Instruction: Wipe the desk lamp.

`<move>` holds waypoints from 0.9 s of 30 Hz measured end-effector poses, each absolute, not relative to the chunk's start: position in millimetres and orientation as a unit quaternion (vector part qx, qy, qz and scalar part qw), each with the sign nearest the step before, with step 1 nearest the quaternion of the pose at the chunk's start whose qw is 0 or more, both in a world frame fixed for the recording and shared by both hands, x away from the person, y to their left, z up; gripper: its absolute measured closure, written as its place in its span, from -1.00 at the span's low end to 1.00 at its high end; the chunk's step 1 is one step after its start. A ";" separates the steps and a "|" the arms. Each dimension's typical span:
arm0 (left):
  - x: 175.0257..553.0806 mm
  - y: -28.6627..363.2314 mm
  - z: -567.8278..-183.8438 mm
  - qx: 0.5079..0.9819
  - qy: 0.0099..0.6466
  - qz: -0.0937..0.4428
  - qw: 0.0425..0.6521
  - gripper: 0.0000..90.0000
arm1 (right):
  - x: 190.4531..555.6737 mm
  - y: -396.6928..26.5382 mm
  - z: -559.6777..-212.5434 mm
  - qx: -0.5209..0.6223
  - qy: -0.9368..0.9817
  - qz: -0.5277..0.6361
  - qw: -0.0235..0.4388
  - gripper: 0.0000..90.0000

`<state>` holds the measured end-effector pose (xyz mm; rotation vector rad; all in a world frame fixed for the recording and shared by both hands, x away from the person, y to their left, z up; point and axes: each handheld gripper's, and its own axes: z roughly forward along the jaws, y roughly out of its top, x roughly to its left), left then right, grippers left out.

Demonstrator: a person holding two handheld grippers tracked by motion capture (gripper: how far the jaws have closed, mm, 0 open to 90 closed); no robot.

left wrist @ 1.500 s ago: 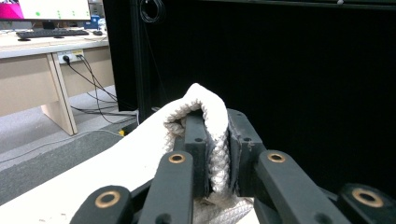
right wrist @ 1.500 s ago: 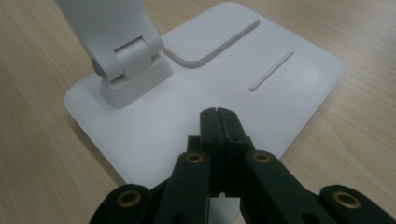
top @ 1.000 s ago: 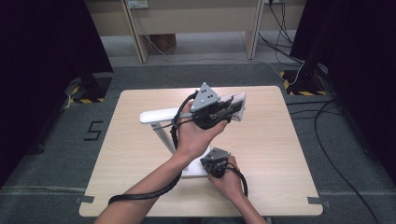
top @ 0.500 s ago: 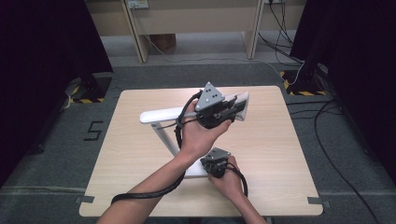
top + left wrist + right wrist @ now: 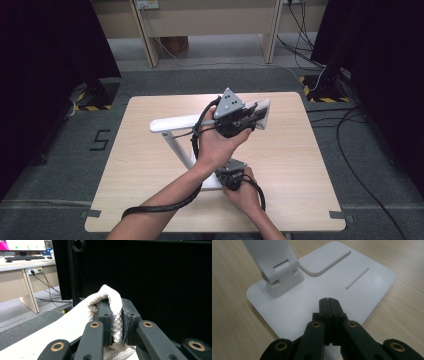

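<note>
Left gripper (image 5: 116, 322) clamped on cloth (image 5: 110, 302) at lamp head's (image 5: 200, 120) far-right end; wiping unfinished. Right gripper (image 5: 329, 301) together, pinning lamp base (image 5: 362, 290).

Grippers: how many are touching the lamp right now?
2. The left gripper wipes the lamp head with a white cloth; the right gripper, shut, presses on the lamp base.

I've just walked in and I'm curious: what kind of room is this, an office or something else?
Probably a lab or recording room inside an office. Black curtains screen a small wooden table, hazard tape marks the carpet beside it, and beyond stands a desk with a monitor and keyboard.
</note>
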<state>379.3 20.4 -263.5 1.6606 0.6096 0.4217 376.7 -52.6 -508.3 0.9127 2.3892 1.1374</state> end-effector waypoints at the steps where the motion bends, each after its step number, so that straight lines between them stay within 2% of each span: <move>1: 379.0 19.4 -263.6 0.720 0.264 0.183 0.615 0.78 | 376.7 -52.6 -508.3 0.322 0.841 0.400 0.170 1.00; 27: 374.0 2.4 -271.7 0.731 0.242 0.192 0.608 0.78 | 376.6 -52.8 -508.5 0.322 0.840 0.402 0.168 1.00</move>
